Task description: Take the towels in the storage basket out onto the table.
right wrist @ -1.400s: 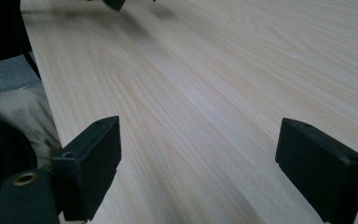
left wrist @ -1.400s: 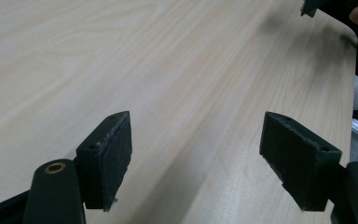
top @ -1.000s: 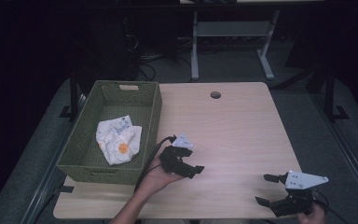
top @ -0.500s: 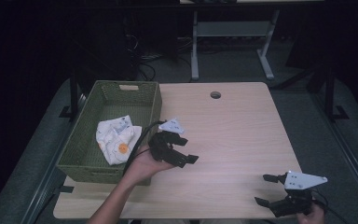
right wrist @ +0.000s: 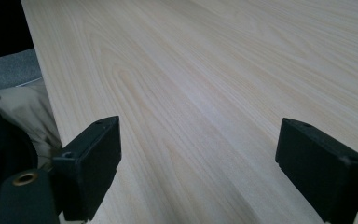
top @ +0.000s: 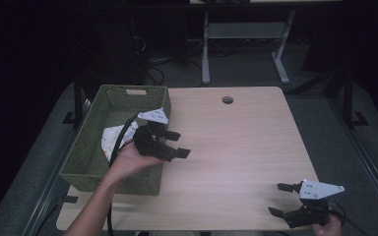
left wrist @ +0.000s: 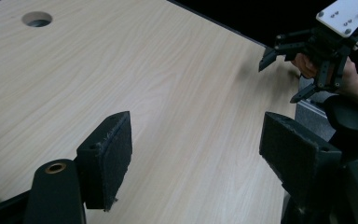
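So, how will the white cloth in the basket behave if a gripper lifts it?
The cloth lies crumpled in folds, so it is probably floppy and would hang and unfold from one pinch. It looks thin, so likely light. Soft fabric should not slip much between the padded jaws, but it might catch on the woven basket.

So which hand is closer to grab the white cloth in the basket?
Left. The left hand-held gripper hangs open at the basket rim beside the white cloth; the right hand-held gripper sits at the far table corner.
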The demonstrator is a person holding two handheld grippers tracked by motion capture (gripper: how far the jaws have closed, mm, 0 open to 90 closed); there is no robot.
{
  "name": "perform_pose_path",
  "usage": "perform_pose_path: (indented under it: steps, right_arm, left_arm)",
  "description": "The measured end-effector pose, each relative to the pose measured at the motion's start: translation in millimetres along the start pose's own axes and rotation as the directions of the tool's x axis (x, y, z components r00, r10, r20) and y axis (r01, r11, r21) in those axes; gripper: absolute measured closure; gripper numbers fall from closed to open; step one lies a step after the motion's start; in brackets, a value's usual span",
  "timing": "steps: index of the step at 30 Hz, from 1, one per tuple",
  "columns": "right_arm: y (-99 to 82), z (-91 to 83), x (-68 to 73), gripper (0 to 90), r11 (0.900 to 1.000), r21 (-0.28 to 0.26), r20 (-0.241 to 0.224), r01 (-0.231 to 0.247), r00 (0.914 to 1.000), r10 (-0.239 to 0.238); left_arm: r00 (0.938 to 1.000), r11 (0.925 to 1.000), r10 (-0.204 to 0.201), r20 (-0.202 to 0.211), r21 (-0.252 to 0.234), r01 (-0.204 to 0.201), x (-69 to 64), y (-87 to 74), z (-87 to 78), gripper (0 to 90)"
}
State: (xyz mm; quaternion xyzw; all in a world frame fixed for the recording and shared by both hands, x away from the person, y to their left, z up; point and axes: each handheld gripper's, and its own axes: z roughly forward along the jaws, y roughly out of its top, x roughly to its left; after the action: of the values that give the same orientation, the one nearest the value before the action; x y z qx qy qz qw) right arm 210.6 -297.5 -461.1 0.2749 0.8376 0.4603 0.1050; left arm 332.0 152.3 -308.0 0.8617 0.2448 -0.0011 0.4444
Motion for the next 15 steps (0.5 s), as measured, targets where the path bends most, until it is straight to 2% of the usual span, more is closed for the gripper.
perform_pose_path:
  steps: [6,15]
  right_arm:
    - [0.0,-0.2,-0.5,13.8,1.0,-0.001,0.001,-0.002,1.0,0.002]
    - [0.2,0.8,-0.9,13.8,1.0,0.0,0.006,-0.003,1.0,0.003]
  left_arm:
    - [0.9997,0.9997,-0.02,-0.013,-0.012,0.02,12.2,-3.8,-18.4,25.6]
    - [0.9967,0.9983,-0.052,-0.062,-0.029,0.05,28.4,-15.1,-41.3,25.6]
